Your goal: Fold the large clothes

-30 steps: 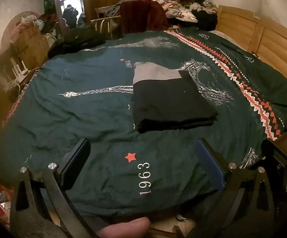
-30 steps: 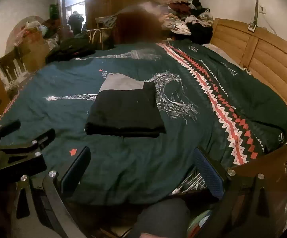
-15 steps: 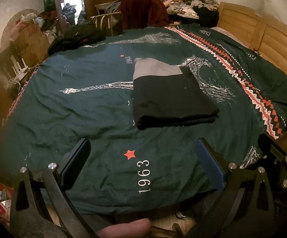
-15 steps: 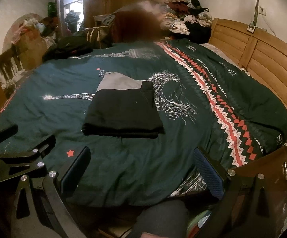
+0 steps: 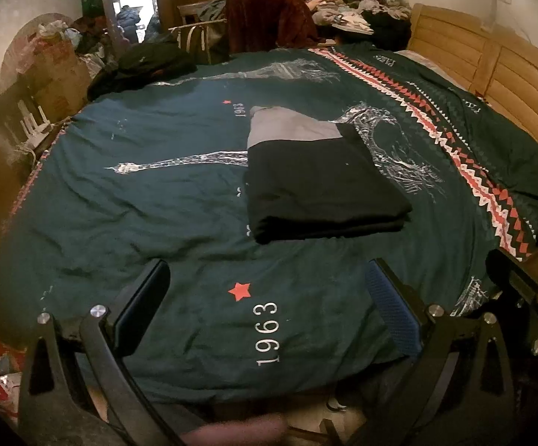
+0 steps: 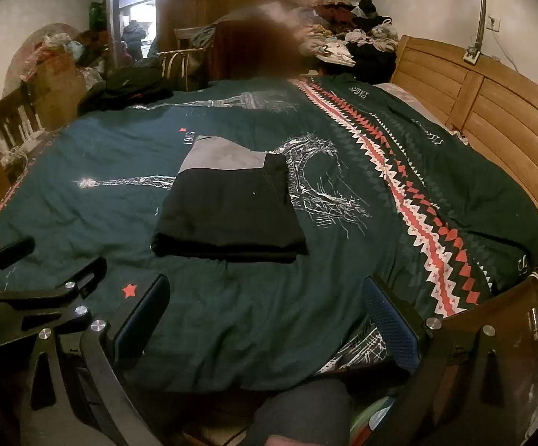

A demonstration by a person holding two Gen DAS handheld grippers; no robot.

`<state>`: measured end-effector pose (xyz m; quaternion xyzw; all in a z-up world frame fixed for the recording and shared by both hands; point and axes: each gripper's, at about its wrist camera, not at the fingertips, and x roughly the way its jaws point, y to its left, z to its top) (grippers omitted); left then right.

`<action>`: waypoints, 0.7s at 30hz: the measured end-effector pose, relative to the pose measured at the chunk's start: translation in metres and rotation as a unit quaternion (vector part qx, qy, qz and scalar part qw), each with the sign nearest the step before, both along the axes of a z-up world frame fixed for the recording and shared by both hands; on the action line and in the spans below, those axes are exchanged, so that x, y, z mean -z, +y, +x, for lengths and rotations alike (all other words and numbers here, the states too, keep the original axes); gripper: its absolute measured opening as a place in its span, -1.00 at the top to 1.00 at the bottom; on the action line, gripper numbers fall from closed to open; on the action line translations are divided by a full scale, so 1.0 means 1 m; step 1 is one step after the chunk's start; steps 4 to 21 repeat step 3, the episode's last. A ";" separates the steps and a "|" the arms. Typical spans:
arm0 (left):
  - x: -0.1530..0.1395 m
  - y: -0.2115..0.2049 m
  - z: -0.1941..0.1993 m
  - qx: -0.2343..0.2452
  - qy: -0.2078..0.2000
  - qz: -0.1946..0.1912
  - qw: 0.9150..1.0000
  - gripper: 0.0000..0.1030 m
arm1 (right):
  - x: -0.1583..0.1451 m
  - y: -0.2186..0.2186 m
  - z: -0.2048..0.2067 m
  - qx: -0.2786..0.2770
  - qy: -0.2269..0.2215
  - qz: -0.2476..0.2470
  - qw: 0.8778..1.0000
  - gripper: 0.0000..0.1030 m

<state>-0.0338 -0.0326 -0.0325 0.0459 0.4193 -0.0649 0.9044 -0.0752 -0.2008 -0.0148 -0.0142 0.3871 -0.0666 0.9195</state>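
Black, with a grey panel at its far end, the folded garment (image 5: 321, 182) lies flat near the middle of the quilt (image 5: 127, 193). In the left wrist view it sits at 12 o'clock from the left gripper (image 5: 267, 306), well apart from the fingertips. In the right wrist view the garment (image 6: 232, 204) sits at about 11 o'clock from the right gripper (image 6: 267, 306), also well apart.

Left gripper: jaws spread wide, nothing between them; only quilt shows in the gap, with a red star (image 5: 239, 290) and the print "1963" (image 5: 267, 332).

Right gripper: jaws spread wide, nothing held. The left gripper's frame (image 6: 27, 293) shows at 9 o'clock in this view, just beside it.

The quilt is dark green with a red-and-white zigzag band (image 6: 410, 193) running along its right side. A wooden headboard (image 6: 492, 119) stands at 2 o'clock. A pile of clothes (image 5: 343, 7) lies past the far edge of the bed, at 12 o'clock.
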 end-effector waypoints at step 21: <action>-0.001 0.000 -0.001 -0.002 -0.014 -0.003 1.000 -1.00 | 0.000 0.000 0.000 0.000 0.000 0.000 1.000 -1.00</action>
